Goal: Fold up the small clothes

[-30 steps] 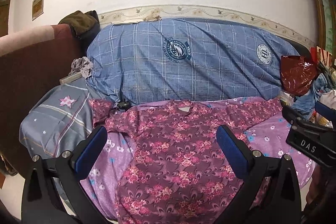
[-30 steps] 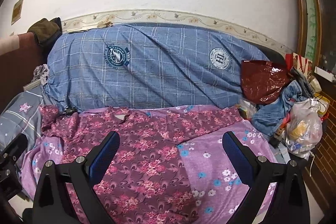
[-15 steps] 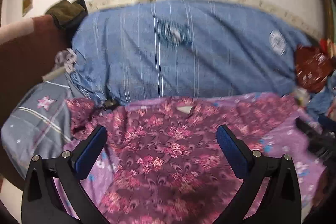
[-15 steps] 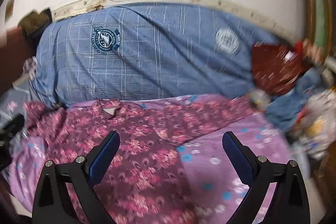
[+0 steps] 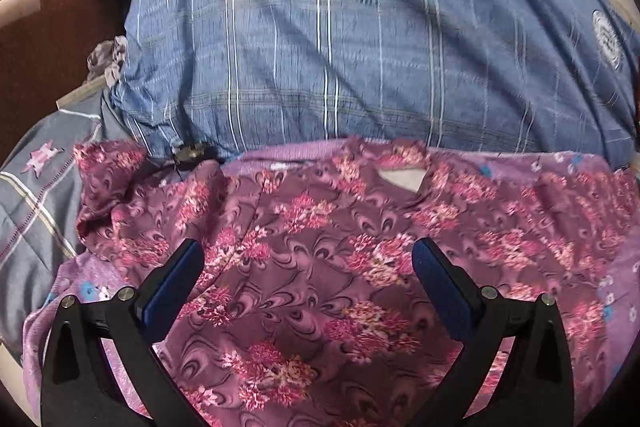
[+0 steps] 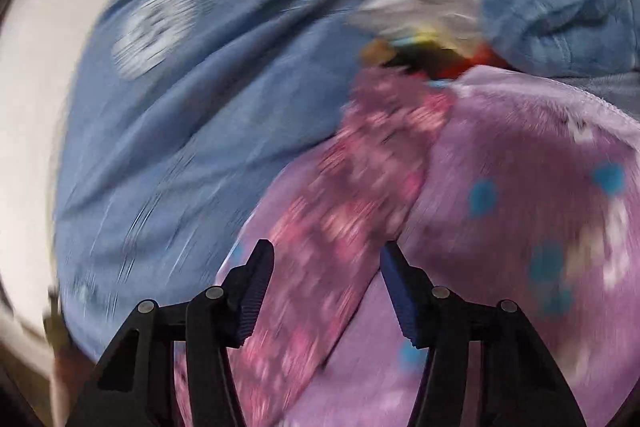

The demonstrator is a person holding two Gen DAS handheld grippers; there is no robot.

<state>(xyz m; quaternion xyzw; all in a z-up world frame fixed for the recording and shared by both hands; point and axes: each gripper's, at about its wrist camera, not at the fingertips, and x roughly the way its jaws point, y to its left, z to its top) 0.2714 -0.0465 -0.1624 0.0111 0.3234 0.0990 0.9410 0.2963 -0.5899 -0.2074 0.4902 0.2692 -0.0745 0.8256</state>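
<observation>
Left hand-held gripper (image 5: 308, 259) hangs wide open and empty over the floral top (image 5: 320, 267), spread flat on the bed, presumably for folding. Over on the right, the right hand-held gripper (image 6: 326, 267) straddles the sleeve (image 6: 360, 187), jaws closing, pads not yet pressing. Purple flowered sheet (image 6: 520, 187) underneath, blue plaid quilt (image 5: 360, 47) heaped against the pale wall

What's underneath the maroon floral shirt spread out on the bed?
A lilac flowered blanket lies under the maroon floral shirt, showing at its left and right edges. Whatever lies under the shirt's middle is covered.
</observation>
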